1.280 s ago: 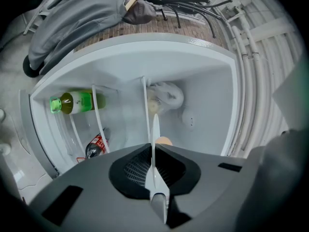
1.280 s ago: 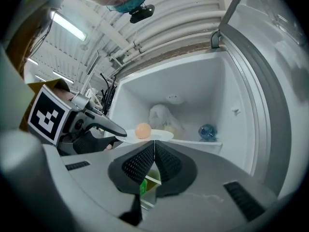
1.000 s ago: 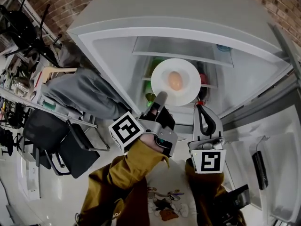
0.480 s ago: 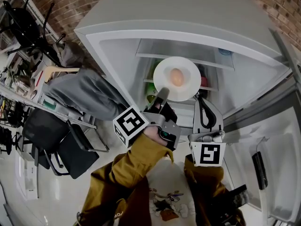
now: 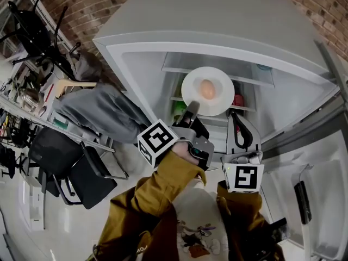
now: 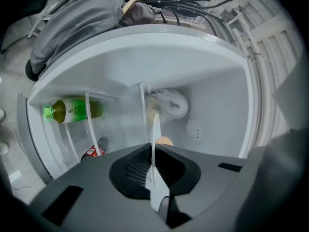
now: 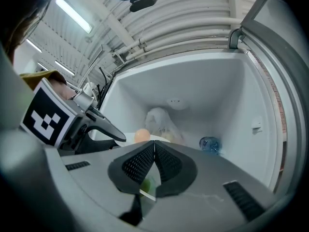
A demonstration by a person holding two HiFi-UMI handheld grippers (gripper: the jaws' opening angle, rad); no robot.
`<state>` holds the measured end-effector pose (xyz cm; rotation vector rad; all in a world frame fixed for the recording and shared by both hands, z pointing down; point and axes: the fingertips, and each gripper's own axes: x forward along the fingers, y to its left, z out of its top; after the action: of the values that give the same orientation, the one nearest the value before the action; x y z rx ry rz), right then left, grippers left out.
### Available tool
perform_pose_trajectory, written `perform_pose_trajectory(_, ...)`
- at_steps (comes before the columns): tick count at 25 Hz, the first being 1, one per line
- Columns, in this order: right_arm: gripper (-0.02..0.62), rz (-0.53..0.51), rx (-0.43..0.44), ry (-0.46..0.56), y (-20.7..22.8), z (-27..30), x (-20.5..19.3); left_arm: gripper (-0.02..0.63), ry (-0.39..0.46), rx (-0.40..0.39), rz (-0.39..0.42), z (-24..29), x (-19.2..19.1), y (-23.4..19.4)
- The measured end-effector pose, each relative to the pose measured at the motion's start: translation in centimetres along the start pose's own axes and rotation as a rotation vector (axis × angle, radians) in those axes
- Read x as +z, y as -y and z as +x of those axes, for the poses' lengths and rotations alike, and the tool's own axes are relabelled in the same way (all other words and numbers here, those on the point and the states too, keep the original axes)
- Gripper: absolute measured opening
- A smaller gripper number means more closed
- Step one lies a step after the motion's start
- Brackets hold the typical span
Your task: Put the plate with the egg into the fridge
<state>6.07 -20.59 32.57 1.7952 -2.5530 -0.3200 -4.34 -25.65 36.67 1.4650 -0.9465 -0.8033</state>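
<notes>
A white plate point(image 5: 217, 99) with a brown egg point(image 5: 206, 89) on it is held level at the mouth of the open fridge point(image 5: 136, 64), over its upper shelf. My left gripper point(image 5: 190, 112) is shut on the plate's near rim. In the left gripper view the plate point(image 6: 155, 129) shows edge-on between the pads, with the egg point(image 6: 164, 141) just behind. My right gripper point(image 5: 240, 130) hangs shut and empty to the right, below the plate. Its own view shows the egg point(image 7: 142, 135), the plate point(image 7: 163, 138) and the left gripper point(image 7: 104, 127) to its left.
Inside the fridge are a green bottle point(image 6: 72, 110), a red can point(image 6: 91, 152), a white bag point(image 6: 166, 103) at the back and a blue bottle point(image 7: 210, 144). The fridge door point(image 5: 321, 200) stands open at right. A grey garment point(image 5: 98, 110) and chairs point(image 5: 81, 173) are at left.
The left gripper has carried the plate and egg a little further up towards the fridge shelf. The right gripper has drifted along beside it, still shut.
</notes>
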Motion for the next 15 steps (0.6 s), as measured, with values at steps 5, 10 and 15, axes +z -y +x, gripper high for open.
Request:
perform_pose_trajectory(5,0.006,-0.006,0.004,-0.003,0.1,0.7,-0.6,0.017,0.014,0.019,-0.002,1.1,0.6,-0.4)
perform_pose_trajectory(10,0.006,0.002,0.007,-0.010,0.2,1.5,-1.0,0.017,0.024,0.035,-0.011,1.7,1.2,-0.8)
perform_pose_trajectory(15,0.006,-0.004,-0.005,0.002,0.5,1.9,-0.9,0.017,0.028,0.038,-0.019,2.4,1.6,-1.1)
